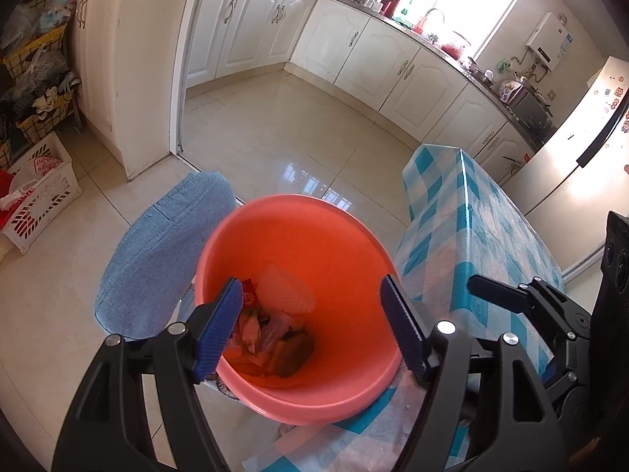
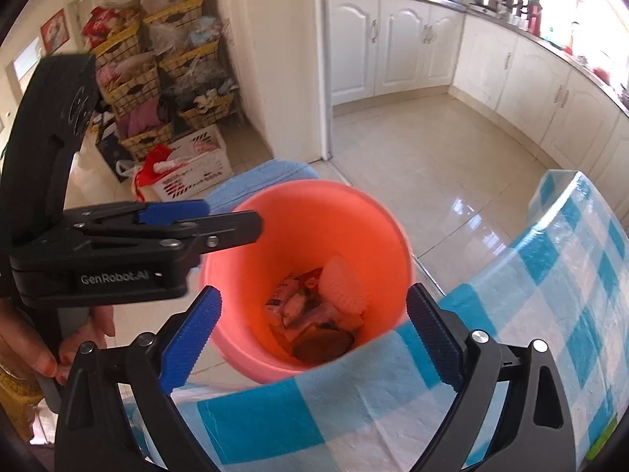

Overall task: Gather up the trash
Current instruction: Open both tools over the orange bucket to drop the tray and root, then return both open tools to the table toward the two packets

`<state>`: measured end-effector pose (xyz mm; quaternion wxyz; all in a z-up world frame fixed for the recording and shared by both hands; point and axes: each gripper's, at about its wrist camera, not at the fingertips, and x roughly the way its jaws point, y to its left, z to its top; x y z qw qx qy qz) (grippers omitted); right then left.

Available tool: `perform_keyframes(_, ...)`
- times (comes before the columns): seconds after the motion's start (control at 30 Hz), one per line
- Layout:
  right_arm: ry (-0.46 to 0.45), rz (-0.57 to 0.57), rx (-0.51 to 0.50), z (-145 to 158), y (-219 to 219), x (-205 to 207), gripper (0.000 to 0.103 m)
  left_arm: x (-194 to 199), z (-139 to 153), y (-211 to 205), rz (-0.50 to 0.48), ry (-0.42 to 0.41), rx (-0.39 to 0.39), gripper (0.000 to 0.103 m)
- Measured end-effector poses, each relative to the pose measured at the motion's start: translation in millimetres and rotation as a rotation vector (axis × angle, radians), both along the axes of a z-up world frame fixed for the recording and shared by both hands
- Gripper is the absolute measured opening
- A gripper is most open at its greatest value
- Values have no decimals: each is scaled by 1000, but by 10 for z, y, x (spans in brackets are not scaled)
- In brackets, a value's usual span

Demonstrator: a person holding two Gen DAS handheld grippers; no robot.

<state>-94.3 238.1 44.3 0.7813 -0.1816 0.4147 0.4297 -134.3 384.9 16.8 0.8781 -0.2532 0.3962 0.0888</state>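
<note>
A salmon-pink bin (image 1: 298,201) stands on the floor against the table's corner. In it lie crumpled wrappers (image 1: 255,326), a white foam net (image 1: 287,287) and a brown lump (image 1: 293,354). My left gripper (image 1: 310,287) hangs over the bin's mouth, open, with nothing between its blue pads. My right gripper (image 2: 314,295) is also open and empty, above the bin (image 2: 306,185) and the cloth's edge. The right wrist view shows the left gripper (image 2: 236,218) from the side, over the bin's left rim. The foam net (image 2: 342,287) and brown lump (image 2: 322,344) show there too.
A table under a blue-and-white checked cloth (image 1: 491,236) is right of the bin. A blue cushioned seat (image 1: 165,251) is to its left. A white crate (image 1: 39,192) and stacked baskets (image 2: 157,78) line the left wall. A hand (image 2: 23,350) holds the left gripper.
</note>
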Motion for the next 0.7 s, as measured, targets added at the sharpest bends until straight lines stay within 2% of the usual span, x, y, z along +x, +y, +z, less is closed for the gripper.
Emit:
perform_keyframes(0.23,-3,-142,68,149,-417,78,94,-15,28,-60,11,12,34,87)
perform_keyframes(0.47,-20,-272,92,227,-912,37,94,-16,89,-206,2,11,54,88)
perform_keyframes(0.7,-79,-379,129,332,-1381,-170,94,-13,268,-487,-78,-32,55,89)
